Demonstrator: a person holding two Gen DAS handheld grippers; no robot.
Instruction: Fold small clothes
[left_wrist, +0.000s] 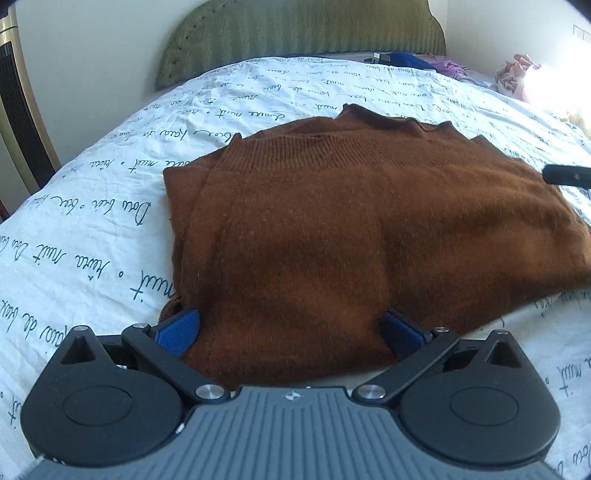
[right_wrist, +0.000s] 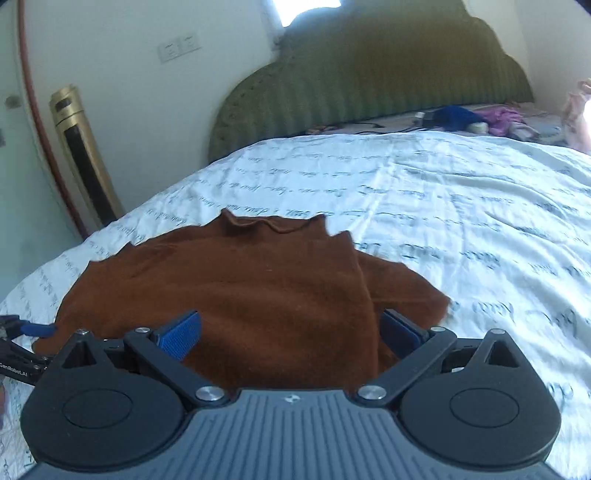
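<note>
Centrally on bed (left_wrist: 92, 206): folded brown sweater (left_wrist: 351, 229); left gripper (left_wrist: 290, 334) and right gripper (right_wrist: 290, 338) jaws released, over near edge.

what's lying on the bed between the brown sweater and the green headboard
Mostly bare printed bedsheet. Close under the headboard the right wrist view shows a blue cloth and a purple one, well beyond the brown sweater.

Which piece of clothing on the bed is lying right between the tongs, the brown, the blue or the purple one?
The brown sweater, spread flat at the near edge. The blue garment and purple garment lie bunched far off by the headboard.
</note>
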